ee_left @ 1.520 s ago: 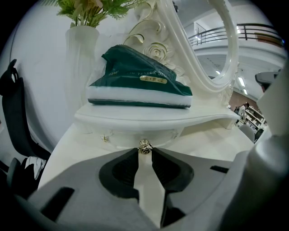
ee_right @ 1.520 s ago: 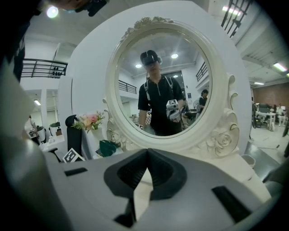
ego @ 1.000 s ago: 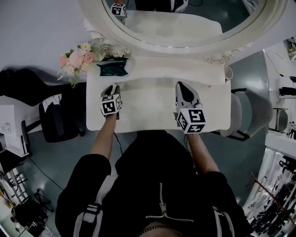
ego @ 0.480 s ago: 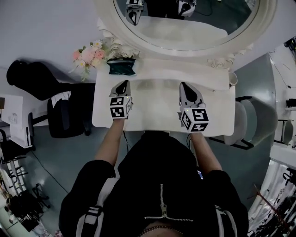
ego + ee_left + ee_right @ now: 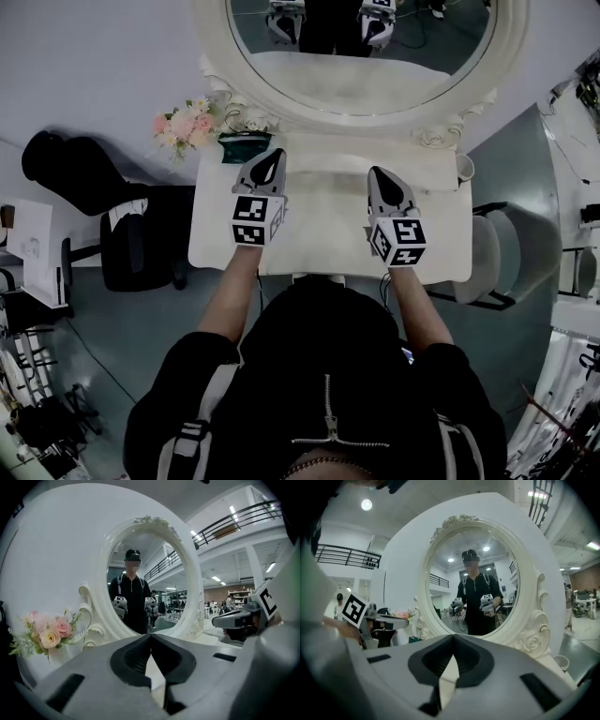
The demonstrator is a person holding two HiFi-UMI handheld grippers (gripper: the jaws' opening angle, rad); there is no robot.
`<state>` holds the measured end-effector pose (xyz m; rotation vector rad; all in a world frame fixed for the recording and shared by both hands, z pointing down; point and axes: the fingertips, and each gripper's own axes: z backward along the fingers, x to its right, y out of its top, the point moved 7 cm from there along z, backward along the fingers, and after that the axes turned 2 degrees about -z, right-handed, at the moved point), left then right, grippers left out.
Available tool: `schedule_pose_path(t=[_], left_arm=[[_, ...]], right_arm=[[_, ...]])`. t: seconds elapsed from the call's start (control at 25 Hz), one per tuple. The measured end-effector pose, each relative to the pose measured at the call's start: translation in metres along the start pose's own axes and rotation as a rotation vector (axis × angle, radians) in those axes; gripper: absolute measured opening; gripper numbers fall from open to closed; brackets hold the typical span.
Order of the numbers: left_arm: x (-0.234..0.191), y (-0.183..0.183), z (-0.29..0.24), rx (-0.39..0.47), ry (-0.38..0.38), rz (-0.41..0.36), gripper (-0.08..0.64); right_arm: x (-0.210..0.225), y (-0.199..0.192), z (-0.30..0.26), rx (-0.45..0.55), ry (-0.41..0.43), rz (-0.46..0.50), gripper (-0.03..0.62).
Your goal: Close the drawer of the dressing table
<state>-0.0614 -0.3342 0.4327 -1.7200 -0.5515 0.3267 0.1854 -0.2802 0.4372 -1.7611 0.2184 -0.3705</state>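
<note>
The head view is dim and grey, and its edges are bowed by the wide lens; the white bench [image 5: 323, 220] is its brightest patch. Both gripper views are brighter, lit from above by a round ceiling lamp [image 5: 366, 504] and strip lights [image 5: 233, 512]. Their corners fall to black, and the nearest parts look slightly soft.

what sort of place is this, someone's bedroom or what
Likely a large hall or workshop, not a home: the white dressing table and oval mirror share the space with an upper-level railing and ceiling lights.
</note>
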Motion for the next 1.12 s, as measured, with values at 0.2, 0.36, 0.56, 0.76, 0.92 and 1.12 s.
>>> schedule_pose_path(t=[0.2,0.36,0.56,0.76,0.92,1.12], left_arm=[[0.006,0.009,-0.002,0.027,-0.016,0.005,0.005],[0.006,0.003,0.0,0.03,-0.024,0.032,0.005],[0.004,0.0,0.003,0.034,-0.029,0.028,0.005],[0.005,0.0,0.003,0.039,-0.031,0.033,0.005],[0.005,-0.003,0.005,0.031,-0.03,0.032,0.005],[0.006,-0.01,0.01,0.014,-0.029,0.032,0.005]], right_arm=[[0.005,0.003,0.005,0.008,-0.021,0.029,0.0],[0.008,0.002,0.007,0.018,-0.031,0.028,-0.001],[0.006,0.002,0.01,0.028,-0.034,0.035,-0.002],[0.006,0.002,0.01,0.026,-0.035,0.037,-0.002],[0.004,0.002,0.011,0.024,-0.034,0.039,-0.002],[0.0,-0.004,0.014,0.008,-0.032,0.03,-0.002]])
